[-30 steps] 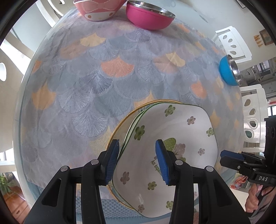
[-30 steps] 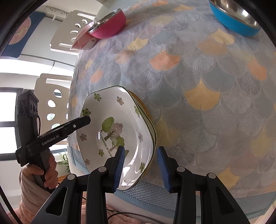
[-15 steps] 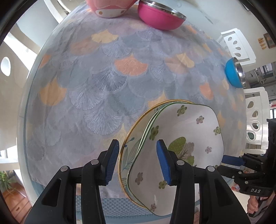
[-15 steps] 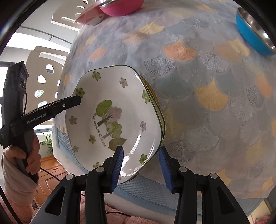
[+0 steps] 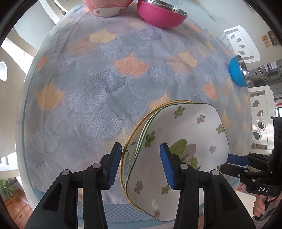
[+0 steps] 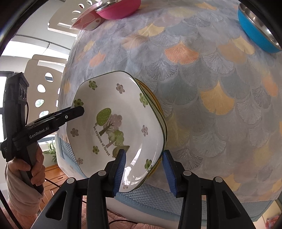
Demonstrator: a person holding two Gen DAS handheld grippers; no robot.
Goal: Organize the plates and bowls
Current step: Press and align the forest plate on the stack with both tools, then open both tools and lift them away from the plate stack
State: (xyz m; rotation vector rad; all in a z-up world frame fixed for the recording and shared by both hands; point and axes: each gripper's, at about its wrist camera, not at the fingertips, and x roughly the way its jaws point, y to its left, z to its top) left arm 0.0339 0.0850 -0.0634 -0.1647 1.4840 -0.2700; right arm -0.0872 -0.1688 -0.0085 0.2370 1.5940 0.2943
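A: Your left gripper (image 5: 141, 165) sits at the bottom centre of its own view with the blue pads spread wide. The near rim of the plate stack lies in the gap between them, but neither pad presses on it, so you are holding nothing there.

B: And the right one?

A: Your right gripper (image 6: 143, 171) is just as wide apart, low in the middle of its picture. The corner of the flowered plate (image 6: 114, 126) falls between its pads; I can't tell whether either pad touches the rim, and nothing is pinched.

B: Where is the stack itself?

A: At the near edge of the table, on the fan-patterned tablecloth (image 5: 105, 84). The flowered plate is on top, white with a tree and small blossoms. A yellow-rimmed plate (image 5: 127, 158) shows under it as a thin crescent at lower centre of the left view. Part of the stack hangs out past the cloth's edge.

B: The bowls?

A: Well apart from the plates. In the left view the pink cartoon bowl (image 5: 107, 8) and the magenta bowl (image 5: 161, 16) stand side by side at the top of the frame. The blue bowl (image 5: 238, 72) is at the right edge. In the right view the blue one sits in the upper right corner.

B: Anything else?

A: White chairs (image 5: 241, 44) with oval holes stand behind the table.
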